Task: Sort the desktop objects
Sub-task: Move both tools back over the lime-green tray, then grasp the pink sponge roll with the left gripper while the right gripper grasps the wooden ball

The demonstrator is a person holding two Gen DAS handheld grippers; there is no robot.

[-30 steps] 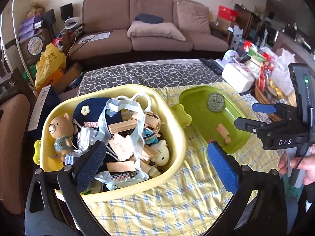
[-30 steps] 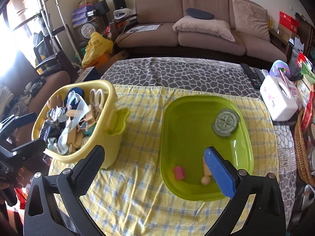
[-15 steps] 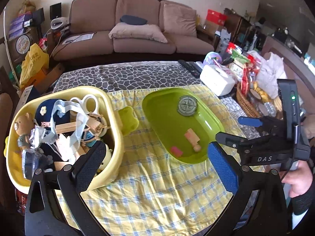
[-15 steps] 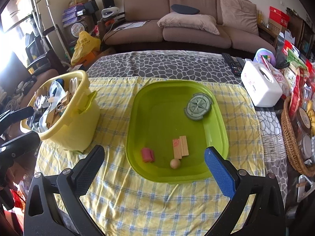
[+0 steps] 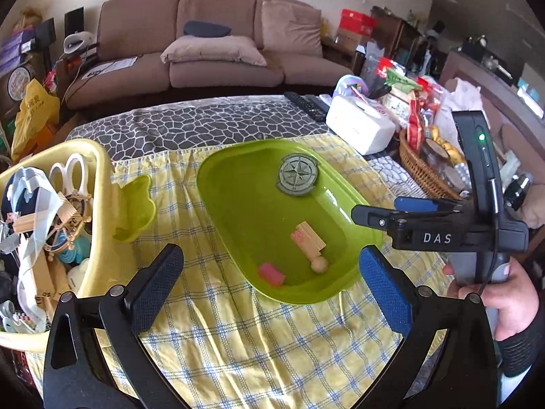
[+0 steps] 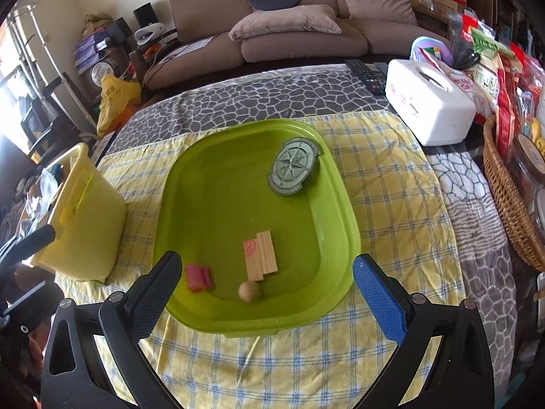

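A green tray on the yellow checked cloth holds a round compass badge, a wooden block, a wooden ball and a pink roll. A yellow basket full of toys, scissors and blocks stands to its left. My left gripper is open and empty over the cloth. My right gripper is open and empty at the tray's near rim; it also shows in the left wrist view.
A white tissue box, remote controls, snack bags and a wicker basket crowd the table's right side. A brown sofa stands behind the table. Grey patterned cloth covers the far table.
Both views have swung right, from the yellow basket toward the green tray. The right gripper has come closer to the tray's near rim. Both grippers stay open.
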